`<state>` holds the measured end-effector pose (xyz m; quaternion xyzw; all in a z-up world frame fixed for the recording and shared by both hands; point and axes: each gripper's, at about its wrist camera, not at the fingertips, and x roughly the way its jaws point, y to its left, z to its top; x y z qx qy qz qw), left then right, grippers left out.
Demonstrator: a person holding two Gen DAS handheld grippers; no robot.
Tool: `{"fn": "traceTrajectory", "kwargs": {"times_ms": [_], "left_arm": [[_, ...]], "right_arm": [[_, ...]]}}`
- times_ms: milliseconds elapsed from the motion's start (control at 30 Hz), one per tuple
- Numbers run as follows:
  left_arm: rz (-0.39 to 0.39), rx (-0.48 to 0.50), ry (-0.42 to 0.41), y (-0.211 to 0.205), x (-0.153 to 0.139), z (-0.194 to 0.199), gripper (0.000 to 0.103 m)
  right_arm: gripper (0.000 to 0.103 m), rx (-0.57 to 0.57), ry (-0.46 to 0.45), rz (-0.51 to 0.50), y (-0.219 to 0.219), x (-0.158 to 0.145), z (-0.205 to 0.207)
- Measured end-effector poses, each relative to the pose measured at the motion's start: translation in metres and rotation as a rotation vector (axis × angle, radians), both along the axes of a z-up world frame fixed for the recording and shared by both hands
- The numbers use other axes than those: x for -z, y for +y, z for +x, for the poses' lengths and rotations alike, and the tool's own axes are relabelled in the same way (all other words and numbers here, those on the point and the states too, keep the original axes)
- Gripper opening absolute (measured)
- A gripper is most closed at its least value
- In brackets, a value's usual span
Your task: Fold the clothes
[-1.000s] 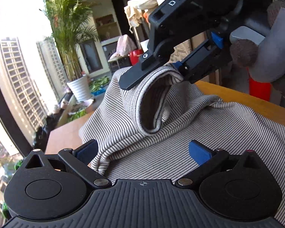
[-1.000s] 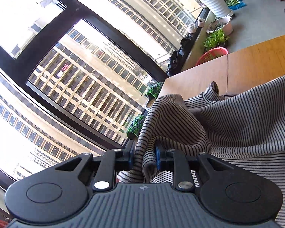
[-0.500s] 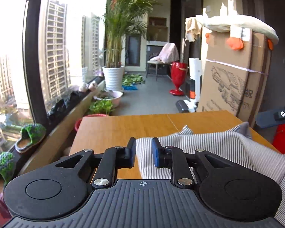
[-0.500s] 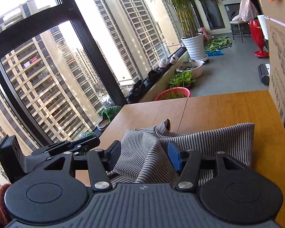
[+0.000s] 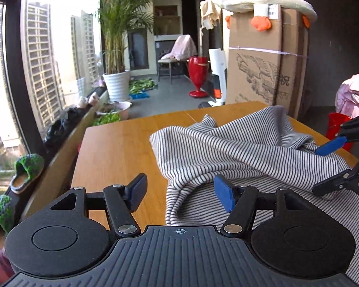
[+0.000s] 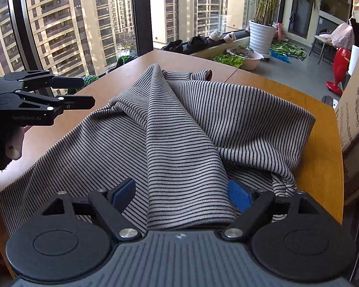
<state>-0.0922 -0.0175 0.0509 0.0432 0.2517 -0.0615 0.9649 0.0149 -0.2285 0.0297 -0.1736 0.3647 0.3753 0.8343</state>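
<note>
Striped shirt (image 6: 179,129) bunched on desk (image 5: 117,148) | left tongs (image 5: 179,192) just opened, empty | right tongs (image 6: 183,192) just widened, fold lying loose between | you flatten before regripping

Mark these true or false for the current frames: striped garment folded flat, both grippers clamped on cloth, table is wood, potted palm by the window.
1. The striped garment lies folded flat. False: it is rumpled, with a raised ridge of cloth.
2. The left gripper and right gripper are clamped on cloth. False: both stand open, having just opened; cloth lies between the right one's pads.
3. The table is wood. True.
4. A potted palm stands by the window. True.
</note>
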Motion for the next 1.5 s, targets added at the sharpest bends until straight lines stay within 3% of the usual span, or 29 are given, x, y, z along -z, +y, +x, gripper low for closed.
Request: {"fn": "traceTrajectory", "kwargs": {"times_ms": [67,100,167,200,233,333,433,500,533,633,667,700,833,933,1067,1267,1300,1367,1400,1500], "left_arm": [[0.006,0.067,0.000,-0.018,0.001,0.001,0.087],[0.019,0.110,0.001,-0.030,0.003,0.001,0.090],[0.061,0.173,-0.001,-0.050,0.004,-0.003,0.093],[0.101,0.194,-0.012,-0.060,0.006,-0.007,0.093],[0.144,0.206,-0.027,-0.069,0.008,-0.012,0.094],[0.279,0.214,-0.088,-0.090,0.015,-0.025,0.094],[0.377,0.190,-0.175,-0.105,0.018,-0.030,0.094],[0.399,0.175,-0.259,-0.111,0.014,-0.030,0.094],[0.394,0.164,-0.293,-0.112,0.010,-0.029,0.089],[0.338,0.132,-0.309,-0.099,-0.005,-0.016,0.029],[0.306,0.114,-0.293,-0.088,-0.011,-0.009,0.020],[0.272,0.079,-0.282,-0.074,-0.016,-0.003,0.020],[0.141,-0.183,-0.250,0.009,-0.033,0.005,0.016],[0.044,-0.398,-0.238,0.076,-0.043,-0.002,0.014],[-0.008,-0.522,-0.233,0.124,-0.049,-0.015,0.014],[-0.067,-0.505,-0.183,0.139,-0.038,-0.016,0.014],[-0.076,-0.492,-0.176,0.139,-0.036,-0.015,0.014],[-0.097,-0.466,-0.165,0.139,-0.032,-0.015,0.014],[-0.108,-0.452,-0.160,0.139,-0.031,-0.014,0.014],[-0.117,-0.425,-0.160,0.134,-0.030,-0.011,0.015]], "right_arm": [[0.082,0.006,-0.055,-0.040,-0.002,0.009,-0.011],[0.063,0.017,-0.060,-0.047,-0.003,0.013,-0.012],[0.046,0.063,-0.022,0.015,-0.007,0.012,-0.003],[0.023,0.101,0.025,0.070,-0.012,0.006,0.006],[0.015,0.135,0.100,0.154,-0.019,-0.001,0.016],[0.015,0.168,0.347,0.471,-0.041,-0.023,0.043],[0.015,0.106,0.471,0.650,-0.040,-0.039,0.049],[0.015,0.056,0.510,0.703,-0.030,-0.047,0.047],[0.015,0.034,0.509,0.706,-0.025,-0.051,0.045],[0.016,-0.007,0.456,0.680,-0.011,-0.063,0.038],[0.018,-0.009,0.426,0.676,-0.009,-0.068,0.038],[0.019,-0.007,0.393,0.673,-0.008,-0.074,0.038],[0.057,-0.002,0.097,0.560,0.001,-0.085,0.031],[0.058,-0.030,-0.089,0.353,0.033,-0.069,0.026],[0.058,-0.096,-0.098,0.208,0.091,-0.032,0.035],[0.058,-0.130,-0.075,0.052,0.158,0.017,0.049],[0.056,-0.136,-0.095,0.043,0.159,0.022,0.047],[0.020,-0.122,-0.114,0.062,0.151,0.019,0.048],[0.011,-0.099,-0.096,0.093,0.141,0.012,0.052],[0.011,0.048,-0.085,0.211,0.081,-0.027,0.067]]}}
